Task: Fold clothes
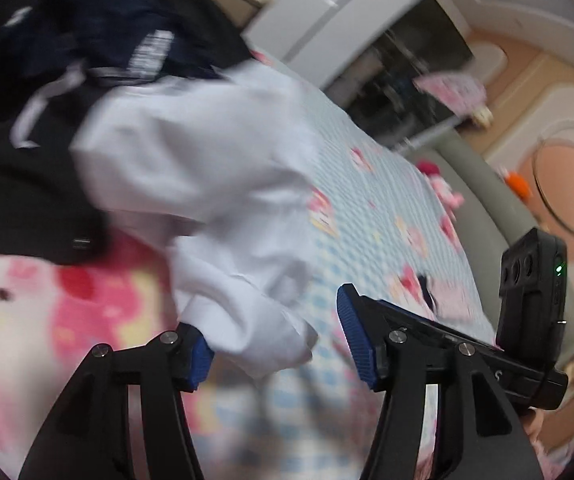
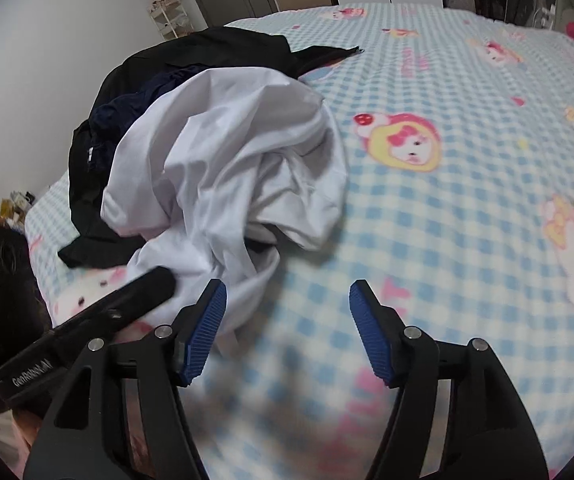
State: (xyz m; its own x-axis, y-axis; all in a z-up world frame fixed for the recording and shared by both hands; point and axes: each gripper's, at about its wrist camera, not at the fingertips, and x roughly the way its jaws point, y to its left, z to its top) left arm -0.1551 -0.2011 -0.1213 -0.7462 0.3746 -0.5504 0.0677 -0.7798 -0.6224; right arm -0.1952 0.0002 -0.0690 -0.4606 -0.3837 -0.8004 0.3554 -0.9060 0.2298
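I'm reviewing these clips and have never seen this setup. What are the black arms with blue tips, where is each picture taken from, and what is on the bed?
There is no robot. A person holds two hand-held grippers, each with a fisheye camera that looks forward along its two blue-padded fingers. One picture comes from the left gripper, the other from the right gripper. Both are open and hold nothing. A crumpled white garment lies on the checked cartoon-print blanket, partly over a pile of dark clothes. Its near edge lies between the left gripper's fingers. The black bar low on the left of the right view is the other gripper.
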